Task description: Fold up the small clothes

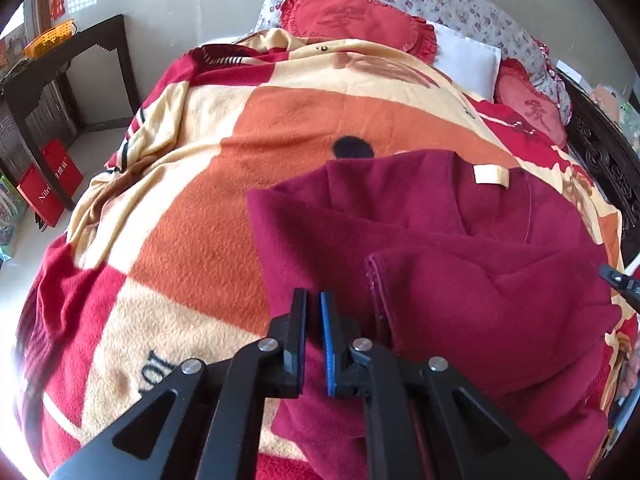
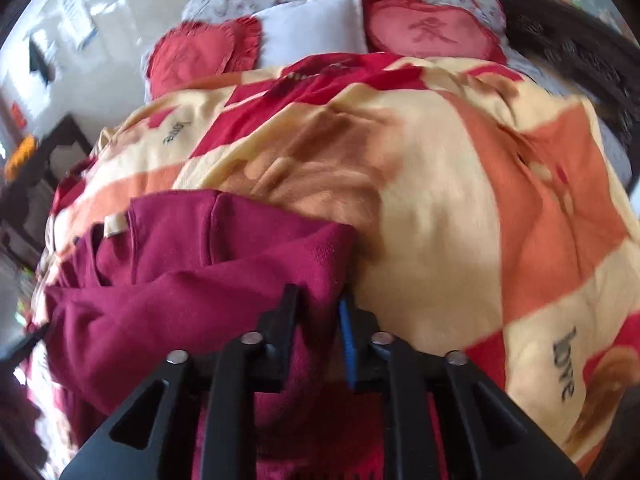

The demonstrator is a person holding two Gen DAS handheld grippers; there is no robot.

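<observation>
A dark red fleece garment (image 1: 460, 256) with a cream neck label (image 1: 491, 175) lies partly folded on the patterned blanket (image 1: 208, 216). One flap is folded over its right half. My left gripper (image 1: 313, 300) is shut, with nothing seen between its fingers, and hovers over the garment's left edge. In the right wrist view the same garment (image 2: 192, 280) lies at the lower left. My right gripper (image 2: 318, 300) is shut on the garment's right edge and holds the cloth bunched between its fingers. The right gripper's tip shows at the left wrist view's right edge (image 1: 620, 282).
Red heart cushions (image 1: 352, 16) and a white pillow (image 1: 468, 58) lie at the head of the bed. A dark carved bed frame (image 1: 608, 164) runs along the right. A dark side table (image 1: 60, 64) and red boxes (image 1: 50, 188) stand on the floor at the left.
</observation>
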